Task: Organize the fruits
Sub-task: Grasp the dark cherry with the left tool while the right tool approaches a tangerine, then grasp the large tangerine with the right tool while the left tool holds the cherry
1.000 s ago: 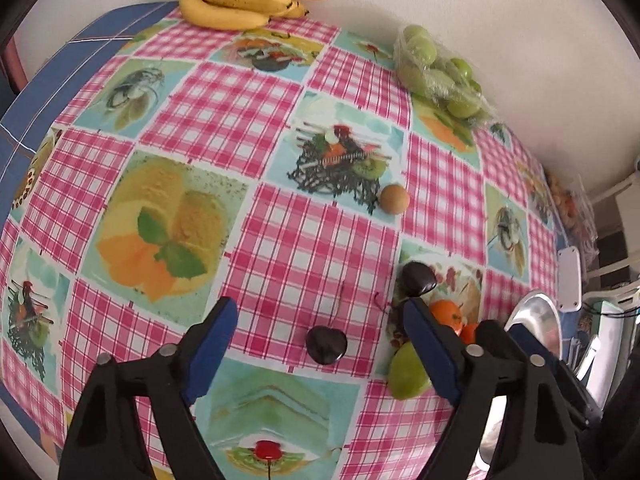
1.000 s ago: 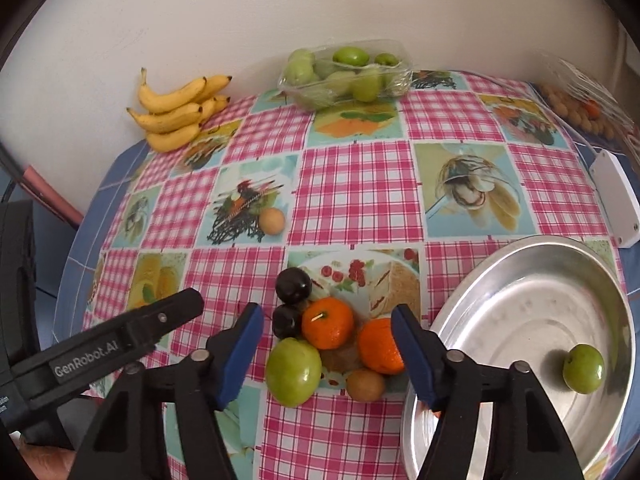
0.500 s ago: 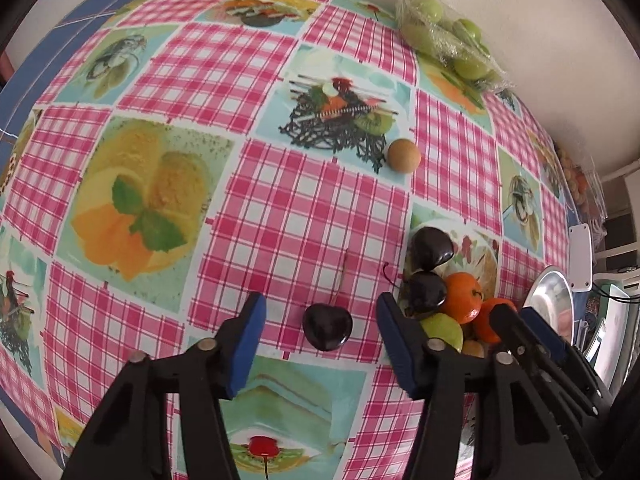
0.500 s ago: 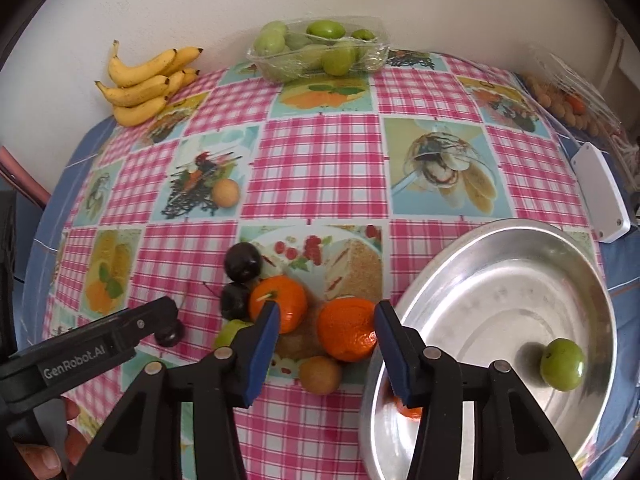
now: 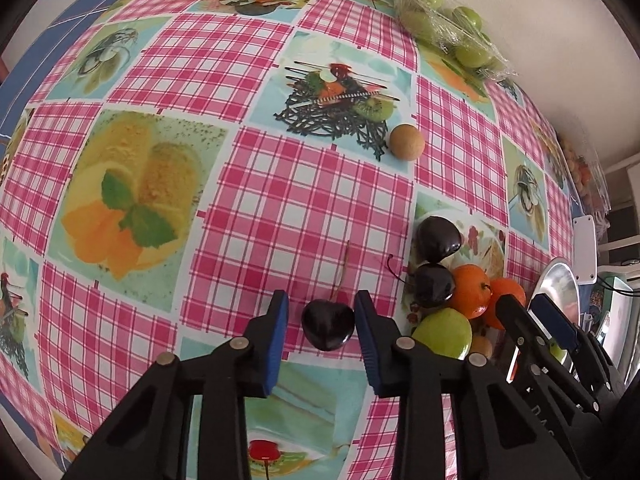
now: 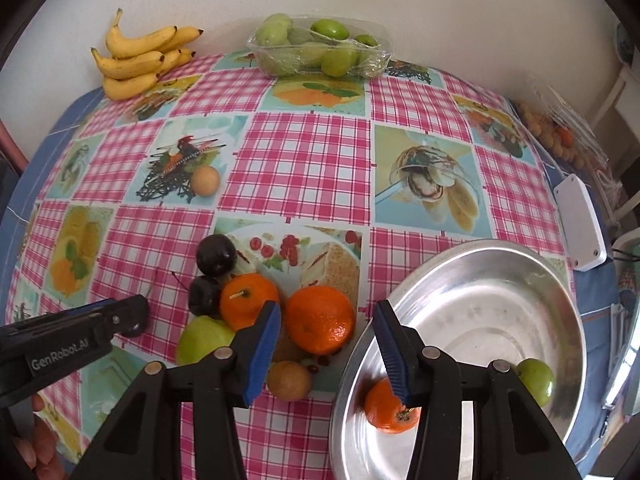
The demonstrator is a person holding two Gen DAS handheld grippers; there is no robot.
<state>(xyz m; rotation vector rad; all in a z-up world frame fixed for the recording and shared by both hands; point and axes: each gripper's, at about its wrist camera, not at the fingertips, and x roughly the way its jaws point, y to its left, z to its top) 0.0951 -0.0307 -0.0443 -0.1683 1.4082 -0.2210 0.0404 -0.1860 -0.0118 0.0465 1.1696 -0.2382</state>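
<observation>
a metal bowl is seen at the right of the checked tablecloth, holding one orange and one green fruit. a clear plastic tray by the wall is filled with green fruits. the left gripper has just been closing around a dark cherry; the right pad touches it, a sliver of gap remains on the left. the right gripper is held parted over the loose orange, without contact.

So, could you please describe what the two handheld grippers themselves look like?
Both the left gripper and the right gripper have angular black plastic arms with silver rivets and ribbed blue pads lining the jaws. White "GenRobot.AI" lettering runs along the left one's body in the right wrist view.
</observation>
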